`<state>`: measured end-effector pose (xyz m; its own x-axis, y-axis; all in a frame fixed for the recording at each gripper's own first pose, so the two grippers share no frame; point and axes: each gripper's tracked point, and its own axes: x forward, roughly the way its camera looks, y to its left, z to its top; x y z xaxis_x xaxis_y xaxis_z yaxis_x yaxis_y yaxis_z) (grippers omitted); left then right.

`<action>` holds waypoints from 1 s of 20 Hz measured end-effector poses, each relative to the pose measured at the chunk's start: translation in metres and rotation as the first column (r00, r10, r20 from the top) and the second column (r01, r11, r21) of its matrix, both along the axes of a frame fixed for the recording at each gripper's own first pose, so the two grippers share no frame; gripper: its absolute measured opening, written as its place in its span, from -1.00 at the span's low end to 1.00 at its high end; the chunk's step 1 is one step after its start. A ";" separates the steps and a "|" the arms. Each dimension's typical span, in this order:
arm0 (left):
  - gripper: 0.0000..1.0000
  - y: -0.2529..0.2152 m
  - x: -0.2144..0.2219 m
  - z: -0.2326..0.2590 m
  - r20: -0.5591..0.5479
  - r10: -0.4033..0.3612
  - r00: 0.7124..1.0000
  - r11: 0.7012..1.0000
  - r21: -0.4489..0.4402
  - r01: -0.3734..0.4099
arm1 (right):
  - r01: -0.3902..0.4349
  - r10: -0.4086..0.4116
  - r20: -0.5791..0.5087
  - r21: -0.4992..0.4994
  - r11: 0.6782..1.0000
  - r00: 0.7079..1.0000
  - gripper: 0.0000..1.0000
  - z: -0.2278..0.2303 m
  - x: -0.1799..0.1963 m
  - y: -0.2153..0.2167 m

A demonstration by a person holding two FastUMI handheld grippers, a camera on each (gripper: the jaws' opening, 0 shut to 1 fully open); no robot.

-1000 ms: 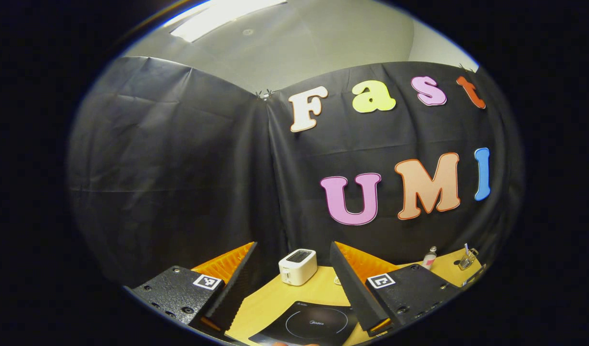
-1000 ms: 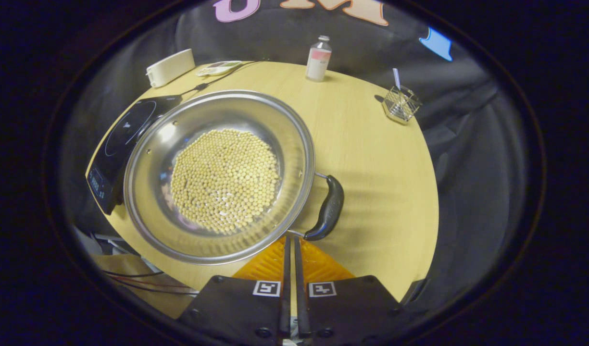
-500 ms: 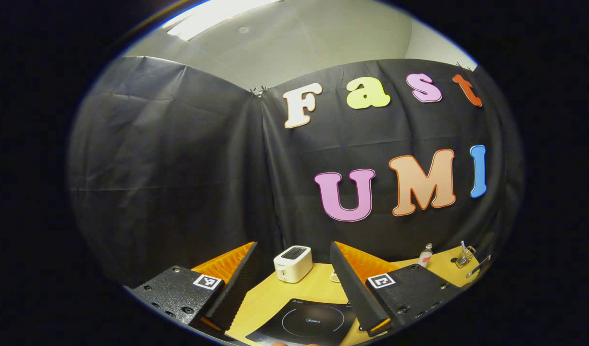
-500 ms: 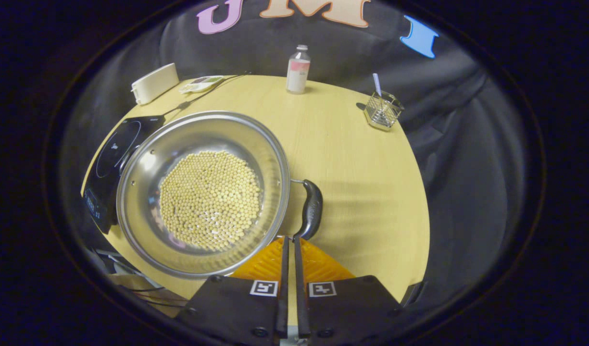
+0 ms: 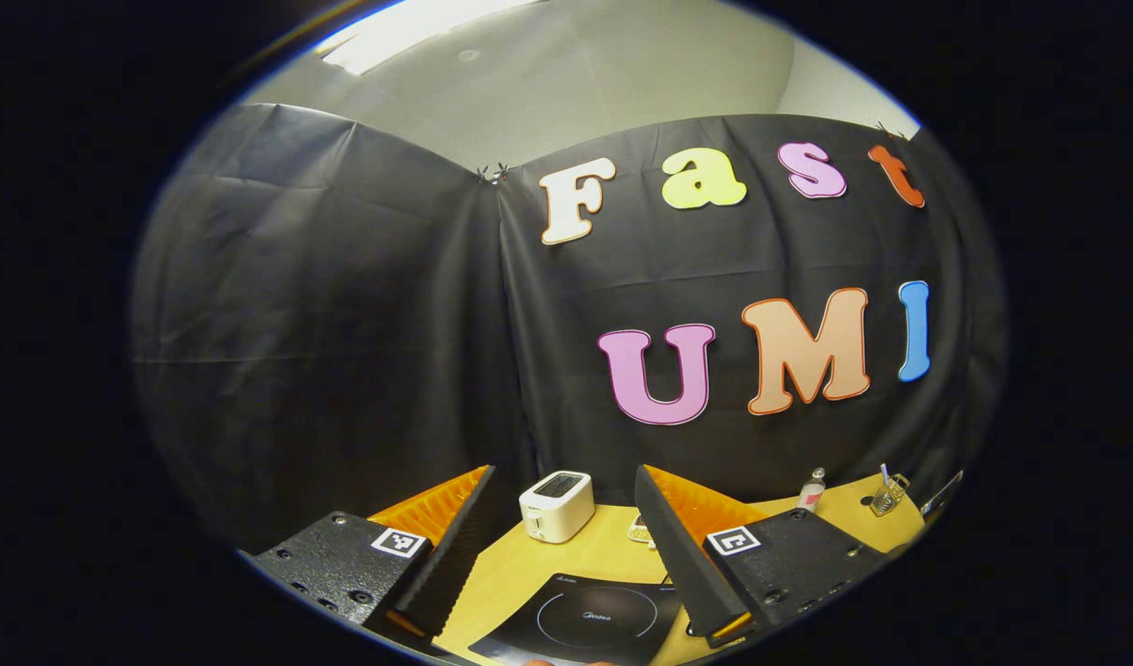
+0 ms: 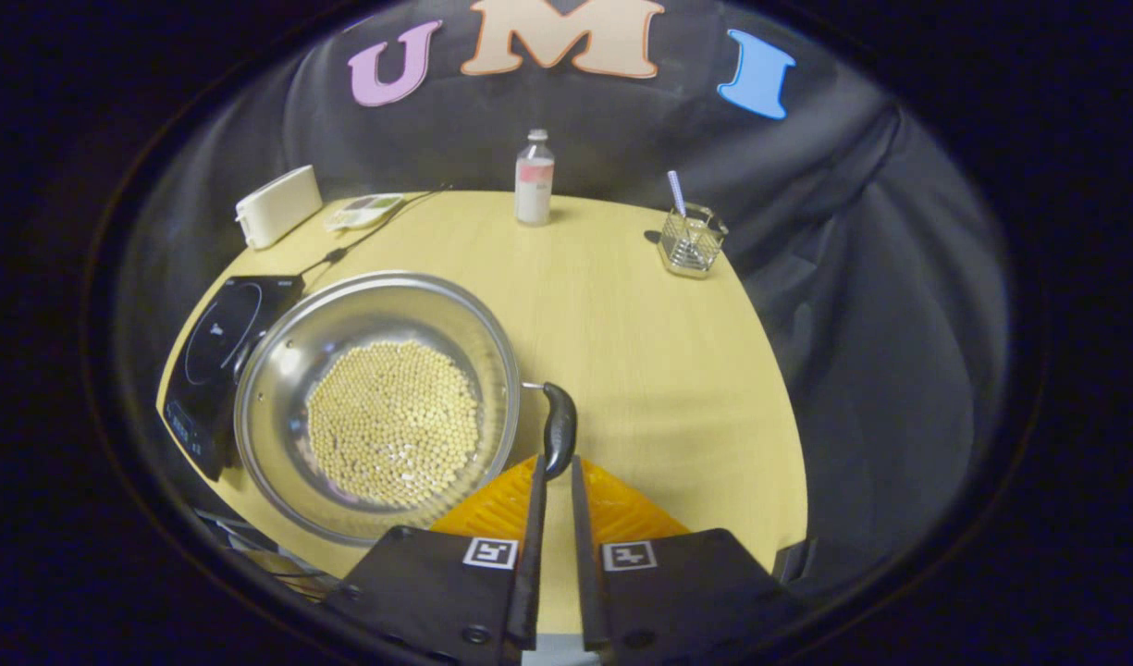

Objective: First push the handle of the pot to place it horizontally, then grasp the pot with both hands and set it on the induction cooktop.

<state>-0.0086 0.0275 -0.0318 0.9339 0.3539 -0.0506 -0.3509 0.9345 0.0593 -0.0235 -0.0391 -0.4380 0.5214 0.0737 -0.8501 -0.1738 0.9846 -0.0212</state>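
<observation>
— Since the right tongs (image 6: 554, 472) backed off, a narrow gap has opened; they grip nothing, tips at the handle (image 6: 559, 427).
— And the left tongs (image 5: 566, 532)?
— Wide open, empty, above the induction cooktop (image 5: 589, 618). The pot (image 6: 376, 402) sits on the counter (image 6: 621, 314) beside it.

silver pot (image 6: 293, 370), seemingly black handle (image 6: 560, 427)

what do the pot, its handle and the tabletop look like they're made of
The pot looks like polished metal, probably stainless steel: a silvery wall with bright reflections. Its handle looks like dark moulded plastic with a slight sheen, fixed on thin metal rods; rubber can't be ruled out. The tabletop looks like pale wood or a wood-look laminate: a faint straight grain and a smooth matt face.
</observation>
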 end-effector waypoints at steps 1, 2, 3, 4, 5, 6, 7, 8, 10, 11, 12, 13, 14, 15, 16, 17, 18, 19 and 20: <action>0.89 0.001 -0.001 0.000 0.001 0.000 1.000 1.000 -0.001 0.000 | 0.004 -0.004 0.010 0.006 1.000 1.000 -0.50 0.002 0.003 0.001; 0.89 0.001 -0.001 0.001 0.002 0.000 1.000 1.000 -0.002 0.000 | 0.010 -0.010 0.016 0.007 1.000 1.000 -0.50 0.003 0.005 0.001; 0.89 0.002 -0.001 0.001 0.004 0.001 1.000 1.000 -0.002 -0.001 | 0.013 -0.013 0.020 0.014 1.000 1.000 -0.43 0.003 0.008 0.003; 0.89 0.003 -0.001 0.000 0.004 0.002 1.000 1.000 -0.002 -0.002 | 0.016 -0.016 0.019 0.021 1.000 1.000 -0.23 0.003 0.009 0.005; 0.89 0.004 -0.002 0.000 0.003 0.005 1.000 1.000 -0.002 -0.005 | 0.017 -0.017 0.021 0.028 0.999 1.000 -0.19 0.002 0.011 0.007; 0.89 0.005 -0.003 0.000 0.003 0.009 1.000 1.000 -0.001 -0.009 | 0.015 -0.016 0.020 0.034 0.999 1.000 0.10 0.003 0.012 0.010; 0.89 0.006 -0.005 0.000 0.003 0.014 1.000 1.000 -0.001 -0.014 | 0.014 -0.015 0.022 0.030 0.999 1.000 0.17 0.002 0.014 0.010; 0.89 0.008 -0.006 0.000 0.003 0.019 1.000 1.000 -0.001 -0.019 | 0.010 -0.011 0.020 0.038 0.999 1.000 0.28 0.002 0.015 0.012; 0.89 0.011 -0.008 -0.001 0.002 0.029 1.000 1.000 -0.002 -0.029 | 0.009 -0.009 0.015 0.043 0.999 1.000 0.55 -0.001 0.017 0.015; 0.89 0.013 -0.009 -0.001 0.001 0.034 0.999 0.999 -0.002 -0.034 | 0.008 -0.009 0.014 0.047 0.999 1.000 0.67 -0.001 0.018 0.015; 0.89 0.014 -0.010 -0.001 0.001 0.037 0.999 0.999 -0.003 -0.037 | 0.010 -0.010 0.011 0.052 0.999 1.000 0.93 -0.002 0.018 0.016; 0.89 0.014 -0.009 -0.003 -0.001 0.037 0.999 0.999 -0.004 -0.037 | 0.011 -0.012 0.007 0.057 0.998 1.000 0.94 -0.004 0.020 0.017; 0.89 0.013 -0.010 -0.006 -0.007 0.033 0.999 0.999 -0.007 -0.033 | 0.017 -0.017 0.004 0.052 0.999 1.000 0.94 -0.007 0.022 0.016; 0.89 0.012 -0.009 -0.009 -0.012 0.028 1.000 1.000 -0.011 -0.028 | 0.022 -0.022 -0.001 0.049 0.999 1.000 0.94 -0.010 0.024 0.014; 0.89 0.009 -0.008 -0.013 -0.020 0.019 1.000 1.000 -0.016 -0.020 | 0.027 -0.026 -0.006 0.053 0.998 1.000 0.94 -0.012 0.025 0.016; 0.89 0.006 -0.006 -0.018 -0.030 0.011 0.999 1.000 -0.022 -0.012 | 0.032 -0.031 -0.011 0.058 0.998 0.999 0.96 -0.014 0.027 0.017; 0.89 0.005 -0.005 -0.024 -0.044 0.006 0.999 1.000 -0.028 -0.008 | 0.037 -0.036 -0.017 0.058 0.998 0.999 0.96 -0.017 0.028 0.016; 0.89 0.004 -0.003 -0.029 -0.054 0.002 0.999 0.999 -0.033 -0.004 | 0.042 -0.040 -0.023 0.054 0.998 0.999 0.96 -0.020 0.029 0.015; 0.89 0.001 -0.001 -0.035 -0.066 -0.005 0.998 0.999 -0.040 0.002 | 0.047 -0.045 -0.029 0.050 0.998 0.999 0.96 -0.023 0.030 0.014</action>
